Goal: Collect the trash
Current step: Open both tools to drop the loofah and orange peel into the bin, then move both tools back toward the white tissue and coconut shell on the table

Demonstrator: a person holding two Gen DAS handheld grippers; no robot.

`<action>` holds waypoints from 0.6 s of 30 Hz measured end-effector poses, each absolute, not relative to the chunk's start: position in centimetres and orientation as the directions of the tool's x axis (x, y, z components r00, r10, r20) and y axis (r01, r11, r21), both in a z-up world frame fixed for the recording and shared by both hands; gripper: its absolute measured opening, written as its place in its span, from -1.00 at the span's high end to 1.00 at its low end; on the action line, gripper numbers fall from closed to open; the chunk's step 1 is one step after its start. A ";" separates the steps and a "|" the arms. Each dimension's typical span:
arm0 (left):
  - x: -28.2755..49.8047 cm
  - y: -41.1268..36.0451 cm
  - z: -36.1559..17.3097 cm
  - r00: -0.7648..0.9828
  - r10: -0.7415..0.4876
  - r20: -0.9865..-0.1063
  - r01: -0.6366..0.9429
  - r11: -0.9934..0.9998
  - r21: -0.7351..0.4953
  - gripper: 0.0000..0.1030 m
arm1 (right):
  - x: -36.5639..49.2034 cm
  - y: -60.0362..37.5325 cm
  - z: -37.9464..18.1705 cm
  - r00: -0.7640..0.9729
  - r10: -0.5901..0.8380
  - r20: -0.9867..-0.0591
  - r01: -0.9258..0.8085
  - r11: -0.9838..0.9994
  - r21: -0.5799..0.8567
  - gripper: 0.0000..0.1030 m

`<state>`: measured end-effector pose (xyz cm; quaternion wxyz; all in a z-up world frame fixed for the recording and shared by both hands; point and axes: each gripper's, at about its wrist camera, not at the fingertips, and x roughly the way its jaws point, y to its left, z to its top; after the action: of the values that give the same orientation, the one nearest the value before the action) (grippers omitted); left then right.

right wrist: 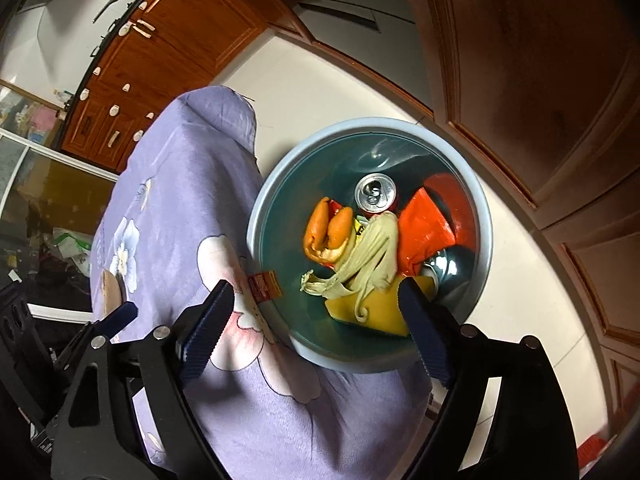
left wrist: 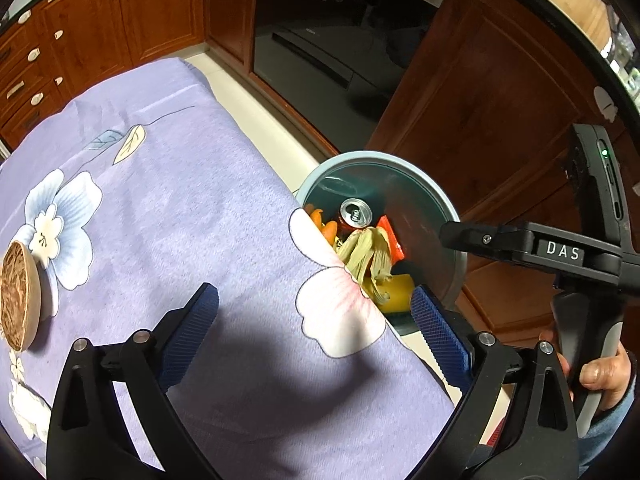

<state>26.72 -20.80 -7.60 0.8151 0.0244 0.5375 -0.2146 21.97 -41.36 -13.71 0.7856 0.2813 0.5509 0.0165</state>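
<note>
The blue bin (right wrist: 478,208) beside the cloth-covered surface (left wrist: 180,208) holds a can (right wrist: 375,193), orange peel (right wrist: 328,228), a pale husk (right wrist: 372,256) and red wrapper (right wrist: 426,228). Above the bin, the right gripper (right wrist: 316,316) has its fingers apart and empty; so has the left gripper (left wrist: 316,320).

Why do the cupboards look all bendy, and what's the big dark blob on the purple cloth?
Both wrist views use fisheye lenses, so the straight cupboards curve near the edges; in the left wrist view the blob is a shadow on the tablecloth by the left gripper.
</note>
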 end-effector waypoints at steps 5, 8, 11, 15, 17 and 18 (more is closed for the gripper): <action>25.7 -19.8 -6.5 0.352 -0.336 -0.874 0.373 0.906 -0.198 -0.88 | 21.2 -40.6 -12.6 0.401 0.302 -0.865 0.290 0.854 0.433 -0.69; 25.0 -18.9 -5.9 0.364 -0.342 -0.866 0.370 0.907 -0.203 -0.89 | 20.7 -40.0 -11.8 0.409 0.291 -0.865 0.288 0.858 0.425 -0.71; 24.2 -17.8 -5.4 0.382 -0.344 -0.857 0.364 0.909 -0.203 -0.89 | 20.1 -39.2 -11.0 0.415 0.281 -0.865 0.287 0.862 0.418 -0.71; 23.0 -16.1 -4.8 0.403 -0.349 -0.846 0.350 0.913 -0.210 -0.91 | 19.5 -37.9 -10.2 0.419 0.272 -0.866 0.279 0.869 0.408 -0.72; 22.4 -15.1 -4.5 0.412 -0.353 -0.840 0.342 0.914 -0.216 -0.92 | 19.1 -37.1 -9.8 0.418 0.272 -0.867 0.270 0.874 0.405 -0.72; 22.1 -14.7 -4.4 0.416 -0.354 -0.838 0.338 0.915 -0.220 -0.92 | 19.0 -36.7 -9.7 0.419 0.271 -0.867 0.266 0.876 0.402 -0.72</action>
<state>22.14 -14.67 -4.44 0.8412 -0.0082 0.4999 -0.2057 18.98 -36.75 -9.68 0.8046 0.2491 0.5390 0.0014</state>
